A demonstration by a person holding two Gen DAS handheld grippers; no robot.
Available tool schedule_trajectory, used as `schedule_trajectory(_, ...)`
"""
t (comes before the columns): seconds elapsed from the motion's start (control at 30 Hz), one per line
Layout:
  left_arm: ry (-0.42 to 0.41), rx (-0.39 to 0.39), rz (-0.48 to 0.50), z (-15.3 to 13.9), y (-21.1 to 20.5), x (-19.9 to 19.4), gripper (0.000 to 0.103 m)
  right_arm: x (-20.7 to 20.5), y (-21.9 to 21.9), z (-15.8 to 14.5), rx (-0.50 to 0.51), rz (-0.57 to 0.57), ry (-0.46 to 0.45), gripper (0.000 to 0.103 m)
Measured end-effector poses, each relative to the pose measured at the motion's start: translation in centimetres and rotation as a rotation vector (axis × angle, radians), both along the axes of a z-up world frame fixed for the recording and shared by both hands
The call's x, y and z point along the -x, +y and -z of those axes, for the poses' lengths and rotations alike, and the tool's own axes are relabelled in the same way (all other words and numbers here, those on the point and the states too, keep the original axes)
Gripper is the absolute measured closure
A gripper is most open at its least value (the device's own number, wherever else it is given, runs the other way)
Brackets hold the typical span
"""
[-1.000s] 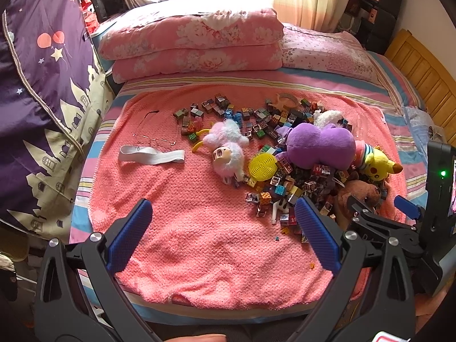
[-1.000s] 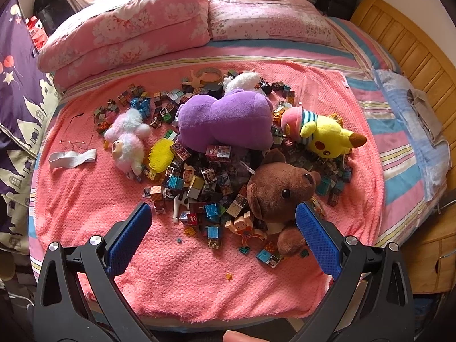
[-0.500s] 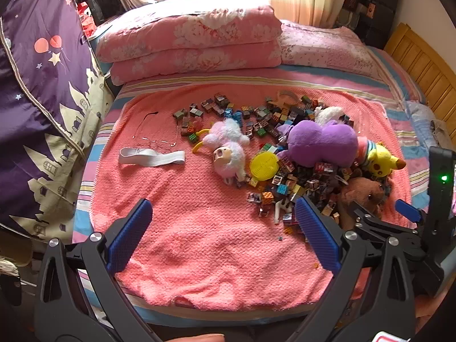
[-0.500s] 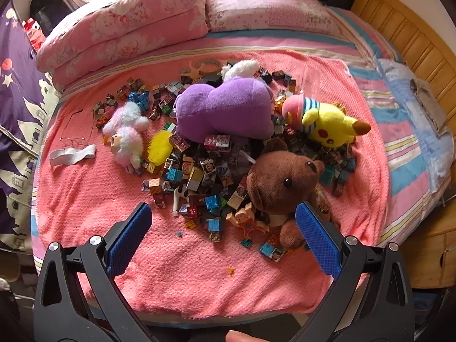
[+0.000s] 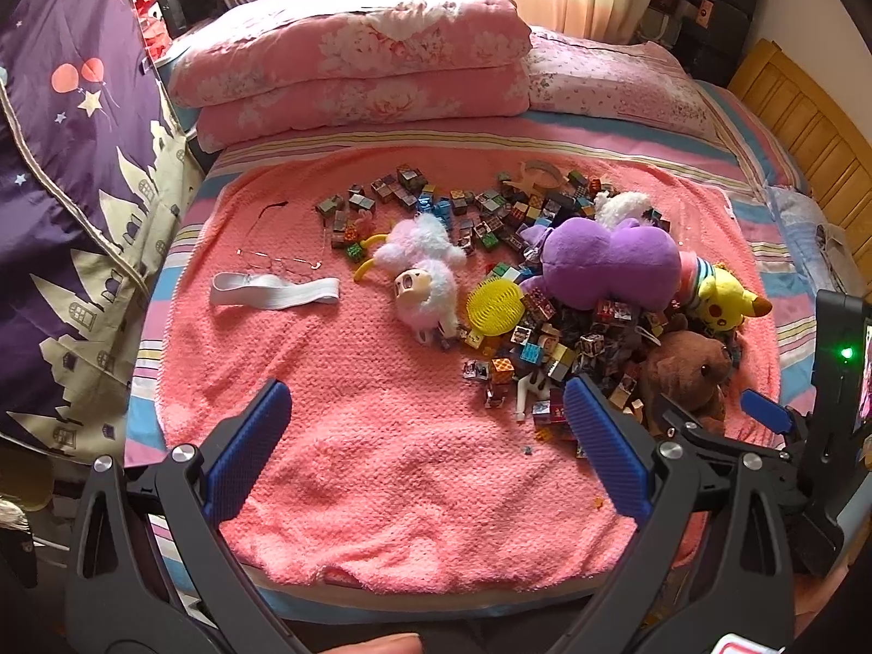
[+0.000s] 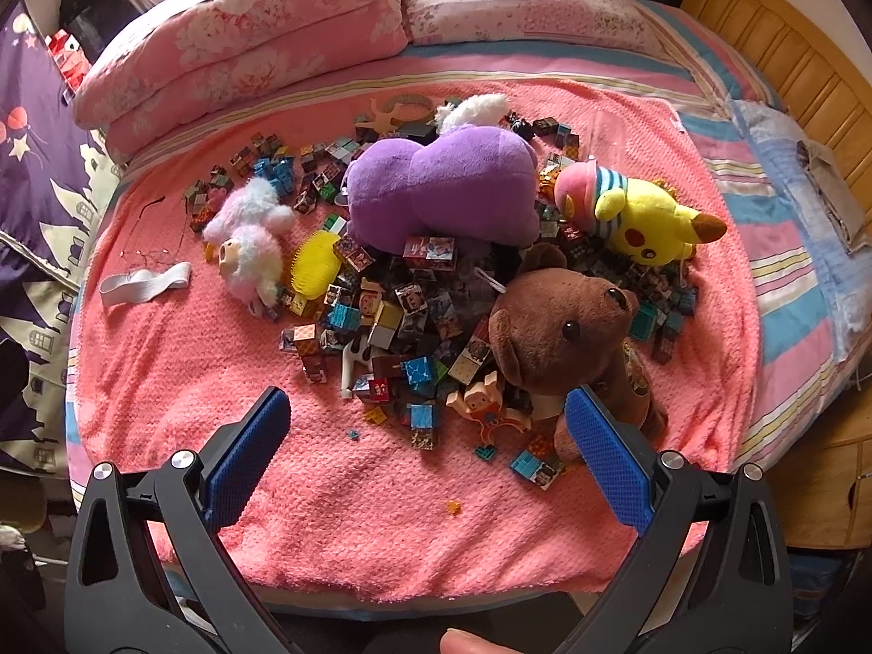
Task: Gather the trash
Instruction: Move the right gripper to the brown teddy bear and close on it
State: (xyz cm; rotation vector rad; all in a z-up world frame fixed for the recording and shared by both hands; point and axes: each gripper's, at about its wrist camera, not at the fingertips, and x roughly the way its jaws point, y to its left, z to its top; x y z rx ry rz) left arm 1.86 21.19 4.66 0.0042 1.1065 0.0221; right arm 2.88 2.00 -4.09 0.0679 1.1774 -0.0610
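Note:
On a pink blanket (image 5: 381,468) on the bed lies a heap of small colourful blocks (image 6: 392,321) mixed with plush toys: a purple one (image 6: 441,185), a brown bear (image 6: 567,321), a yellow one (image 6: 643,218) and a fluffy pink doll (image 5: 425,278). A yellow round brush (image 5: 493,306), a white elastic band (image 5: 272,290) and wire glasses (image 5: 278,262) lie to the left. Tiny scraps (image 6: 453,506) dot the near blanket. My left gripper (image 5: 425,409) hangs open over bare blanket. My right gripper (image 6: 426,414) is open just before the heap, its right pad beside the bear.
Folded pink quilts (image 5: 349,76) and a pillow (image 5: 610,76) fill the bed's far end. A purple curtain (image 5: 71,163) hangs on the left. A wooden bed frame (image 6: 790,54) runs along the right, with a wooden cabinet (image 6: 828,490) below it.
The right gripper has moved in closer to the heap, so the bear looks larger. The left view has shifted only slightly. Both grippers stay open and nothing on the bed has moved.

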Motion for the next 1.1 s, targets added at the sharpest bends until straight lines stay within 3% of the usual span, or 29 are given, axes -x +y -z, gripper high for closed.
schedule_trajectory(0.5, 0.015, -0.036, 0.032, 1.8, -0.3, -0.9, 0.007, -0.2, -2.1, 0.6, 0.028, 0.032, -0.006, 0.004)
schedule_trajectory(1.1, 0.027, -0.055, 0.077, 2.5, -2.3, -1.3, 0.007, -0.2, -4.7, 2.3, -0.021, 0.071, 0.03, 0.004)
